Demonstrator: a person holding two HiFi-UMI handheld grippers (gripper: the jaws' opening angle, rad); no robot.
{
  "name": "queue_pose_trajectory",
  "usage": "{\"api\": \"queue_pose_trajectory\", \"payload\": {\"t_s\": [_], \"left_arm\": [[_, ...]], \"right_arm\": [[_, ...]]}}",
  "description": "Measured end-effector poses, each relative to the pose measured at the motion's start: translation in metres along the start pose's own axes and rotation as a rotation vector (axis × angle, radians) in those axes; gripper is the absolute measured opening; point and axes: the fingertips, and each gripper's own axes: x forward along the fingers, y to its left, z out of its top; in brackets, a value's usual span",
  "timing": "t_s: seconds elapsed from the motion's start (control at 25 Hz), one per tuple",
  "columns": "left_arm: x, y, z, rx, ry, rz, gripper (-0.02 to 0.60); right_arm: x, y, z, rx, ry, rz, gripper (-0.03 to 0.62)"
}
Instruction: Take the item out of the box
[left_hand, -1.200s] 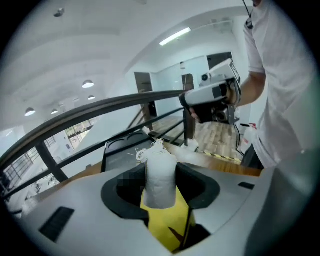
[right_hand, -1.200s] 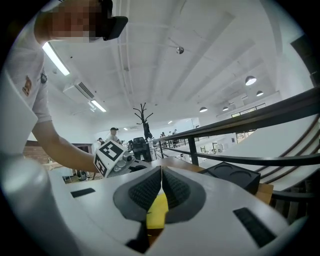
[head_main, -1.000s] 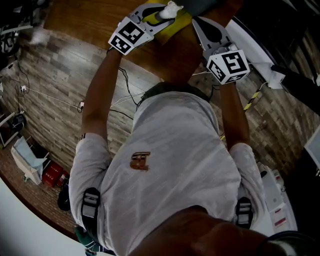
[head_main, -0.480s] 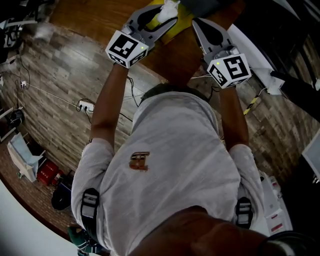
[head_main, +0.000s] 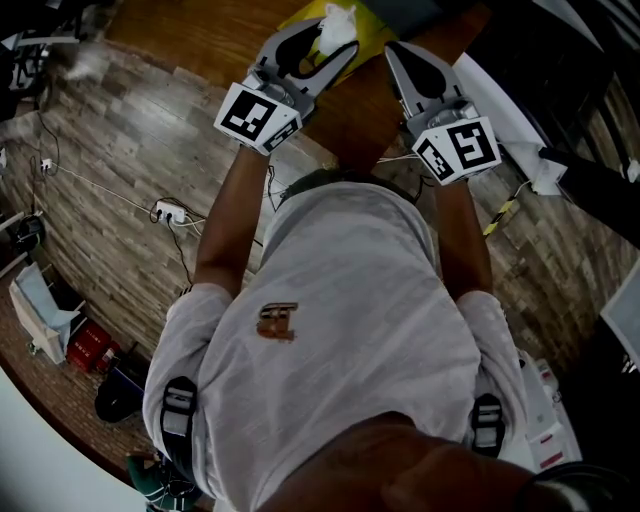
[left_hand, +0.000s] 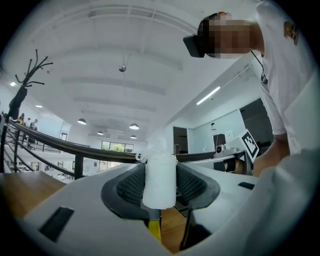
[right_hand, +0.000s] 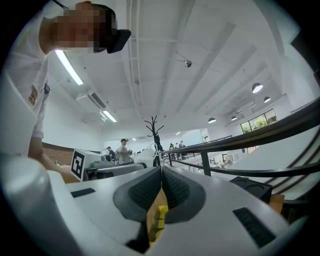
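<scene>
Left gripper — clamped on white item | right gripper — jaws pressed together, nothing between them

In the head view, the item is held between the jaws of the left gripper at 12 o'clock, over the box, which is set on the worktop. The right gripper is placed just beside it at 1 o'clock, jaws together. At 9 o'clock, a power strip is laid on the floor.
</scene>
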Motion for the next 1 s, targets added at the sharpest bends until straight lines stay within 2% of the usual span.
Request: {"api": "queue_pose_trajectory", "payload": {"t_s": [0.48, 1.0], "left_arm": [[-0.028, -0.017, 0.023, 0.014, -0.074, 0.026, 0.204], [-0.046, -0.019, 0.026, 0.021, -0.08, 0.037, 0.204]], "right_arm": [[-0.013, 0.037, 0.008, -0.024, -0.036, 0.027, 0.031], [-0.012, 0.053, 0.004, -0.047, -0.028, 0.041, 0.031]]}}
